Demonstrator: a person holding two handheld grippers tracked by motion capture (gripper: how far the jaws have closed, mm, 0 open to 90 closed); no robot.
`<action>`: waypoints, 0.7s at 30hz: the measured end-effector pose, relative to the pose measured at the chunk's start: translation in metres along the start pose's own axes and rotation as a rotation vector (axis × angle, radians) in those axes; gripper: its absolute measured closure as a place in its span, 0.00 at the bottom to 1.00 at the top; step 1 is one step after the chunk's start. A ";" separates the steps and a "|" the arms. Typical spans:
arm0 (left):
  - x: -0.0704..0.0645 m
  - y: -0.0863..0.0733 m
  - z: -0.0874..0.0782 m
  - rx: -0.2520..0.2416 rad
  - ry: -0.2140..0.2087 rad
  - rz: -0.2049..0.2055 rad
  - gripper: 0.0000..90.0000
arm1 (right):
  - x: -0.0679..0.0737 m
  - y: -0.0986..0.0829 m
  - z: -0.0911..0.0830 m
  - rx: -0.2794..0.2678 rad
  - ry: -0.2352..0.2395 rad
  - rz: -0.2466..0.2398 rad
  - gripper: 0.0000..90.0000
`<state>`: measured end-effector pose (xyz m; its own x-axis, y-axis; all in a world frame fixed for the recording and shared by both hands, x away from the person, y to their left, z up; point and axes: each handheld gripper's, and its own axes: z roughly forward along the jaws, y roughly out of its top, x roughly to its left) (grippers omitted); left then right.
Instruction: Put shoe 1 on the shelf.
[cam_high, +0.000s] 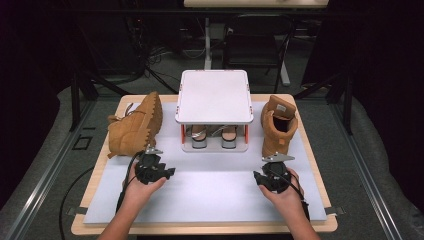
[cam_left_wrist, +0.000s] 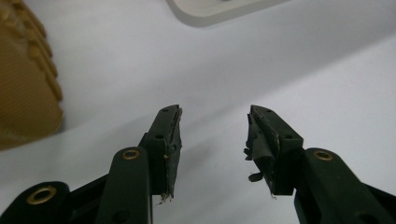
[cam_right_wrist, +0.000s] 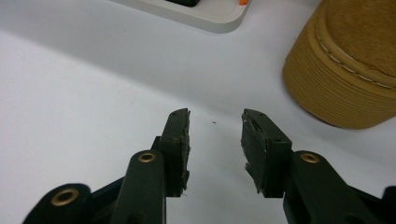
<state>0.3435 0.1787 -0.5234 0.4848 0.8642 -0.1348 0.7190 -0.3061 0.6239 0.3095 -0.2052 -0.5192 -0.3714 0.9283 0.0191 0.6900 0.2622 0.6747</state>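
2 sandals (cam_high: 214, 136) half hidden under white rack (cam_high: 214, 96), straps indistinct.

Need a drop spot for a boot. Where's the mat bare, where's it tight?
Bare: the wide strip of mat between the left gripper and right gripper, in front of the white rack. Tight: the gaps between the rack and the tipped boot on its left and the upright boot on its right.

My right gripper (cam_right_wrist: 215, 140) hovers over the white mat (cam_right_wrist: 84, 88), jaws parted with nothing between them. I see a tan boot's toe (cam_right_wrist: 348, 65) at upper right, and a white rack's base (cam_right_wrist: 205, 14) along the top edge.
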 end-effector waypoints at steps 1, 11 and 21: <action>0.002 -0.003 -0.001 -0.002 -0.002 -0.001 0.60 | -0.002 -0.001 -0.002 -0.006 -0.001 0.005 0.69; 0.030 -0.021 -0.009 -0.015 0.023 -0.051 0.58 | -0.021 -0.016 0.003 -0.059 -0.012 0.077 0.62; 0.039 -0.023 -0.013 -0.022 0.034 -0.090 0.63 | -0.018 -0.019 0.009 -0.059 -0.018 0.051 0.61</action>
<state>0.3390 0.2247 -0.5328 0.4010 0.9011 -0.1650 0.7478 -0.2180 0.6271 0.3092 -0.2241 -0.5391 -0.3250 0.9448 0.0412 0.6696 0.1992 0.7155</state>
